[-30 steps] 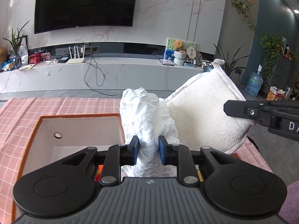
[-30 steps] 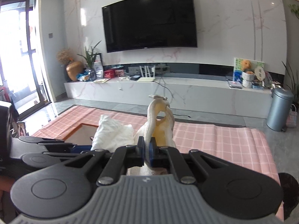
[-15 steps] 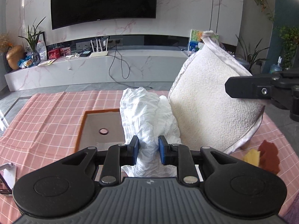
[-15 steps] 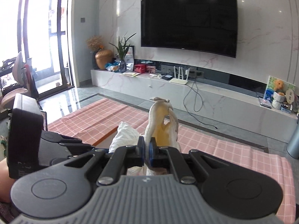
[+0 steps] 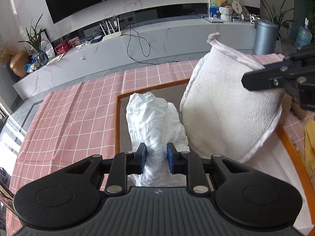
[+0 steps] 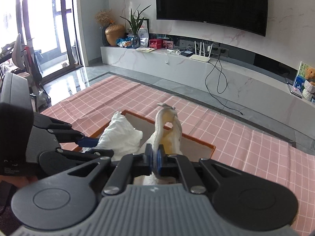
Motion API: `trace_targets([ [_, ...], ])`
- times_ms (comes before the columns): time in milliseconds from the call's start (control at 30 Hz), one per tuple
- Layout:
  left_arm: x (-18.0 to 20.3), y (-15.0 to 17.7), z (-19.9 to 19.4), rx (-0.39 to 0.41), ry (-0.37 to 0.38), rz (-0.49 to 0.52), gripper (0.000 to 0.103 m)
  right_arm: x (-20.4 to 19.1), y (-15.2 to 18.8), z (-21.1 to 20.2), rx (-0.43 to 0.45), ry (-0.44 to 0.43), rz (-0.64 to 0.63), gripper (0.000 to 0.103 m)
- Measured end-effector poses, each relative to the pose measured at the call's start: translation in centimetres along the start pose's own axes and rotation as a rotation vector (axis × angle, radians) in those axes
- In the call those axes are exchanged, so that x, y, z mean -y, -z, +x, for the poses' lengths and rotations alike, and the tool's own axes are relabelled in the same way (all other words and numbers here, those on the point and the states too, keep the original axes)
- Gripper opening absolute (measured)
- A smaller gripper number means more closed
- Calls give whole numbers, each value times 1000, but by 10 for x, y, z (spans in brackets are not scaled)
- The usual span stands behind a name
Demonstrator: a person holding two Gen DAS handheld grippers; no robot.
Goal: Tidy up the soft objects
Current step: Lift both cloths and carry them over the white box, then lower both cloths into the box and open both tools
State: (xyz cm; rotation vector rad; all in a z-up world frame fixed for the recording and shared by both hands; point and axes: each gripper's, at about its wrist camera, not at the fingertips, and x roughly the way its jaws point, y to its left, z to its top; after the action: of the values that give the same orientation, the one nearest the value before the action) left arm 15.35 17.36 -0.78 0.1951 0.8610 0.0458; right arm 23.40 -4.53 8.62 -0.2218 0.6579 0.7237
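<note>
Your left gripper (image 5: 156,158) clamps the crumpled white cloth (image 5: 155,122); your right gripper (image 6: 155,158), at its 2 o'clock, pinches the fleecy pillow (image 5: 226,108) edge, both poised over the orange-rimmed tray (image 5: 117,122) for stowing.

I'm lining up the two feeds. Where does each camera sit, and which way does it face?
Left wrist: on the left claw, facing down over the orange tray; its fingers pinch a white cloth; the right claw shows.
Right wrist: on the right claw, facing the TV; its fingers pinch the pillow; the left claw shows.
Shared: tray, cloth, pillow, TV.
</note>
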Motion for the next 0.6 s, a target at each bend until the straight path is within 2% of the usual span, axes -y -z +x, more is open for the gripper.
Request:
trace_targets([
  [133,13,3,10,-16,-49,96,25,4,-5,9,17,72,-20,2],
  [367,41,7,39,-46,-150,246,25,2,-1,37,-12,98,-90,2],
  [600,41,3,47,-56,-141,195,33,-8,11,68,-81,130,-244,2],
])
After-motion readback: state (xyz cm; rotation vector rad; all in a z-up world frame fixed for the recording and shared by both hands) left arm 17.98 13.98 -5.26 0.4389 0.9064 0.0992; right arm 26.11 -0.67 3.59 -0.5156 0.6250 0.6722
